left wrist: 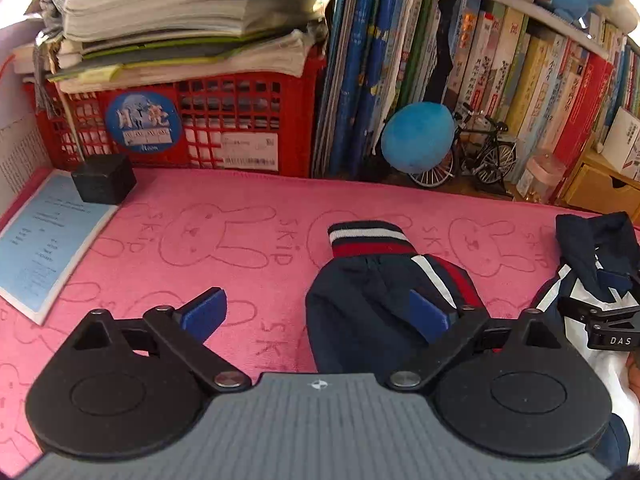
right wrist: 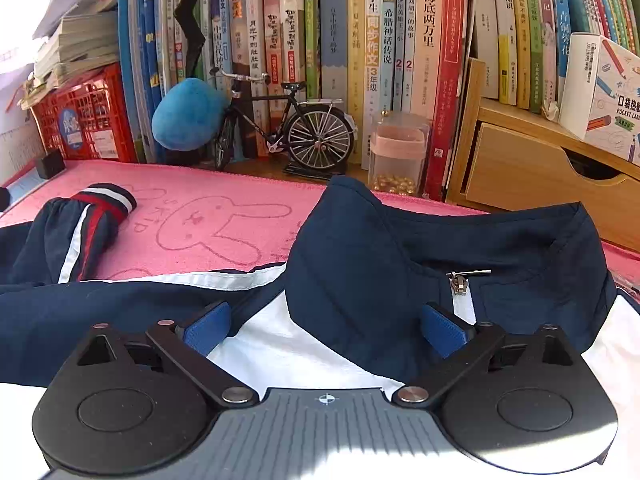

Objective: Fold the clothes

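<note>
A navy and white zip jacket (right wrist: 352, 264) lies on a pink rabbit-print towel (left wrist: 224, 240). Its left sleeve (left wrist: 360, 304), with a red, white and navy striped cuff (left wrist: 370, 238), stretches away from me in the left wrist view. My left gripper (left wrist: 318, 314) is open just above that sleeve, its right finger over the navy cloth, its left over bare towel. My right gripper (right wrist: 326, 330) is open over the jacket's chest, just below the collar (right wrist: 440, 232) and the zip pull (right wrist: 460, 282). The sleeve (right wrist: 68, 240) lies at the left of the right wrist view.
A red crate (left wrist: 192, 128) stacked with papers stands at the back left, a black cube (left wrist: 103, 179) and a blue sheet (left wrist: 44, 244) in front of it. Upright books (right wrist: 360, 60), a blue plush (right wrist: 186, 114), a model bicycle (right wrist: 288, 128), a jar (right wrist: 398, 156) and a wooden drawer (right wrist: 528, 172) line the back.
</note>
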`<action>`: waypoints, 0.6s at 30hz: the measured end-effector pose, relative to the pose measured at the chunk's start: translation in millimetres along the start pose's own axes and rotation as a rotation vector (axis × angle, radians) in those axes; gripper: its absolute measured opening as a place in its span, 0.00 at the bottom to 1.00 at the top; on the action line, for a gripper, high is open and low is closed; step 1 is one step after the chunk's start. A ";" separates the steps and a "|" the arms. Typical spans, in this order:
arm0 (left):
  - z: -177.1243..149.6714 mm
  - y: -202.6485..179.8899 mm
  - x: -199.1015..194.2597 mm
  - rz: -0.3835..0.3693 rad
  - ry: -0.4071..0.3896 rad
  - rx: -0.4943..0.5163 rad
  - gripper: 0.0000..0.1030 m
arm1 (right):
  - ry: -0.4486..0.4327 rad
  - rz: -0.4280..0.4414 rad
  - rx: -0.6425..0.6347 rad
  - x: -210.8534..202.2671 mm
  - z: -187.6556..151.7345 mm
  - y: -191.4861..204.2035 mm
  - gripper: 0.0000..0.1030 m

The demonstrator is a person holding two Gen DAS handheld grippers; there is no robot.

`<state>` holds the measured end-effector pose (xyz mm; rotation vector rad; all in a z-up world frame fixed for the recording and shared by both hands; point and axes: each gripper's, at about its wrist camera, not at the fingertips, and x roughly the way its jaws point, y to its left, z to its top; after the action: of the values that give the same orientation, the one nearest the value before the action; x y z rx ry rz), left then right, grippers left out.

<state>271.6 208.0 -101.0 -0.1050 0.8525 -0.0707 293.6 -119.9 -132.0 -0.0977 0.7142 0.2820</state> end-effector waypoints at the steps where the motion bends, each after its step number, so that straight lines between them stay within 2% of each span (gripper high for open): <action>1: 2.5 -3.1 17.3 -0.016 0.055 -0.016 0.70 | 0.000 0.000 0.000 0.2 0.0 0.1 1.00; 2: -0.6 -8.4 29.1 -0.042 0.089 -0.025 0.71 | -0.001 -0.001 0.000 0.4 -0.1 0.2 1.00; 3: -4.1 -17.5 28.8 -0.023 0.043 0.017 0.66 | -0.001 -0.001 0.001 0.6 -0.1 0.3 1.00; 4: -6.2 -25.6 30.1 -0.013 0.040 0.062 0.42 | -0.001 -0.001 0.001 0.7 -0.1 0.4 1.00; 5: -9.7 -34.4 29.0 0.016 0.032 0.101 0.38 | -0.002 -0.001 0.001 0.8 -0.2 0.4 1.00; 7: -10.3 -37.3 18.5 0.059 -0.027 0.113 0.09 | -0.003 -0.001 0.002 0.8 -0.4 0.5 1.00; 9: -11.0 -40.2 7.9 0.103 -0.087 0.125 0.06 | -0.007 -0.002 0.004 -0.1 -0.6 0.5 1.00; 16: 2.5 29.8 -92.1 0.190 -0.506 -0.057 0.04 | -0.050 0.033 0.084 -14.5 4.0 -14.2 0.95; 18: 2.2 60.5 -125.7 0.199 -0.628 -0.136 0.04 | -0.077 0.029 0.087 -19.4 10.1 -17.2 0.95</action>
<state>192.0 281.4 -12.9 -0.1582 0.2355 0.2003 291.0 -138.8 -111.7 0.0065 0.6512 0.2803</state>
